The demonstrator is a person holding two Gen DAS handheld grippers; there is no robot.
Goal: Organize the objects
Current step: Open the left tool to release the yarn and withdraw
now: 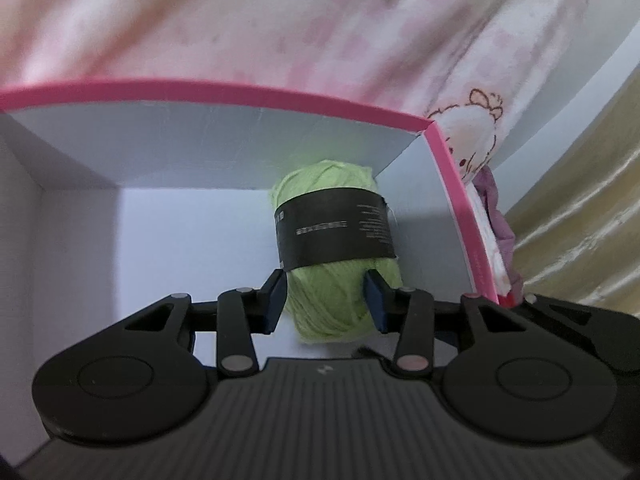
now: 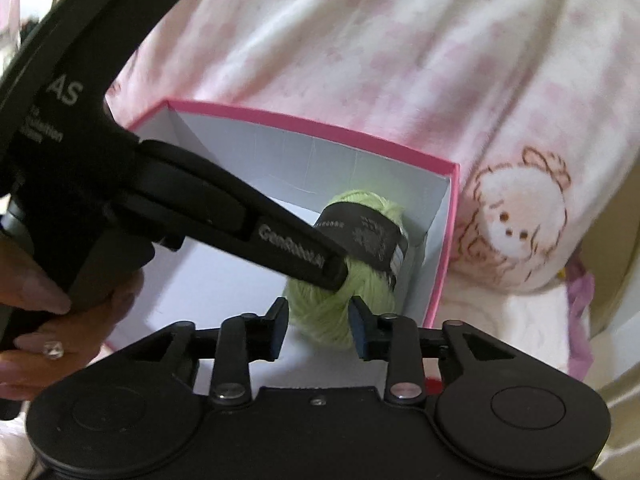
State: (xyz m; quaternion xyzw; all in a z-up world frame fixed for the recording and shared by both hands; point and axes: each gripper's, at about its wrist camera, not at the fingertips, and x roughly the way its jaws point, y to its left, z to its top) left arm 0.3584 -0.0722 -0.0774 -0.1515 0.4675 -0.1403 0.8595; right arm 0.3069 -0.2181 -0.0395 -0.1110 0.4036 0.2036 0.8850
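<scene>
Left tongs [image 1: 326, 300] are clamped on the lower end of the green yarn skein [image 1: 340, 248], pads pressing into the wool on both sides, just below the black paper band [image 1: 334, 230]. The skein sits inside the pink-rimmed box [image 1: 224, 92], toward its right wall, apparently resting on the white floor. The box lies on a pink-and-white bedspread [image 2: 360, 40].

Right tongs [image 2: 318, 320] hover over the near end of the skein, jaws only narrowly apart; we can't tell whether the pads touch wool, and we see no grip.

Our read: the placing step is nearly done. To finish clean, we'd open the left tongs fully before lifting so fibres don't snag, pull straight back along the fingers, keep clear of the right wall, and keep the right tongs off the yarn.
</scene>
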